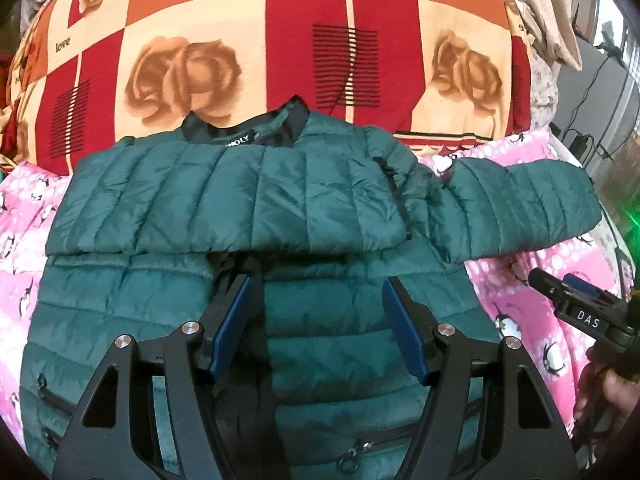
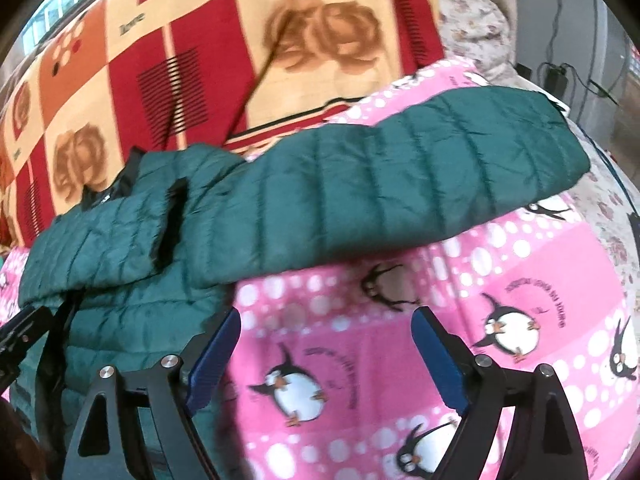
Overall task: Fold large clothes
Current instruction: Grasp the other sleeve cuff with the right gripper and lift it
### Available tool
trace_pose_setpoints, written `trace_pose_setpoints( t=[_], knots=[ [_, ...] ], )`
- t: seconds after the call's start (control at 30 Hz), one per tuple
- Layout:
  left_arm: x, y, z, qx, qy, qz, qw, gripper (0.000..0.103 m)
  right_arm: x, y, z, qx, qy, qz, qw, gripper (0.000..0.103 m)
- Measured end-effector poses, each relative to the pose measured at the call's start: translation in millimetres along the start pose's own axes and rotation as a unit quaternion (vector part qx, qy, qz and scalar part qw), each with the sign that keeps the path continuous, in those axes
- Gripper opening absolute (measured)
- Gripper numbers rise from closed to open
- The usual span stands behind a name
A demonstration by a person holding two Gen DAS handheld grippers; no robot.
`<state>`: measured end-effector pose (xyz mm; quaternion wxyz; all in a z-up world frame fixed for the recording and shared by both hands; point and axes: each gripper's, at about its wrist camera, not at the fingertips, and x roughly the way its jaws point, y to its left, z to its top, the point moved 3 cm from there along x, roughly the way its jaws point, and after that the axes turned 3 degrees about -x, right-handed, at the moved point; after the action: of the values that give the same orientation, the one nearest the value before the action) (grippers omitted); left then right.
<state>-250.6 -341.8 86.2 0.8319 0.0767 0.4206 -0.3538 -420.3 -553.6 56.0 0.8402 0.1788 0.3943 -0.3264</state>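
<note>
A teal quilted puffer jacket (image 1: 224, 200) lies front-up on a pink penguin blanket (image 1: 532, 272), its black collar (image 1: 240, 128) at the far side. One sleeve is folded across the chest. The other sleeve (image 2: 420, 168) stretches out to the right over the blanket. My left gripper (image 1: 316, 284) hovers open above the jacket's lower front, with nothing pinched between its blue pads. My right gripper (image 2: 326, 314) stands open over the bare blanket, just short of the outstretched sleeve and right of the jacket's side. It also shows at the right edge of the left wrist view (image 1: 560, 290).
Behind the jacket lies a red, orange and cream checked blanket (image 1: 304, 48) with rose prints. Cables and a power adapter (image 2: 556, 74) sit at the far right beyond the bed's edge. A hand (image 1: 612, 396) holds the right gripper.
</note>
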Motion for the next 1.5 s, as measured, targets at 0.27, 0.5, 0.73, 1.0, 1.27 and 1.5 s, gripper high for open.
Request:
trace_pose_setpoints(
  t=[0.27, 0.5, 0.73, 1.0, 1.27, 1.5],
  knots=[
    [13, 5, 12, -0.013, 0.012, -0.008, 0.9998, 0.067, 9, -26, 12, 0.006, -0.003, -0.019, 1.0, 0.085],
    [17, 21, 17, -0.055, 0.016, -0.041, 0.9975, 0.067, 9, -75, 38, 0.044, -0.027, -0.057, 0.997, 0.085],
    [20, 40, 22, -0.077, 0.01, -0.029, 0.9966, 0.067, 12, -140, 59, 0.116, -0.027, -0.084, 0.989, 0.086],
    [22, 64, 24, -0.085, 0.009, -0.008, 0.9963, 0.067, 21, -193, 78, 0.17, -0.046, -0.095, 0.98, 0.094],
    [30, 78, 23, -0.089, 0.012, 0.011, 0.9959, 0.067, 40, -223, 91, 0.215, -0.057, -0.067, 0.973, 0.095],
    [35, 92, 26, -0.098, 0.013, 0.027, 0.9948, 0.067, 37, -225, 104, 0.217, -0.093, -0.035, 0.971, 0.052]
  ],
)
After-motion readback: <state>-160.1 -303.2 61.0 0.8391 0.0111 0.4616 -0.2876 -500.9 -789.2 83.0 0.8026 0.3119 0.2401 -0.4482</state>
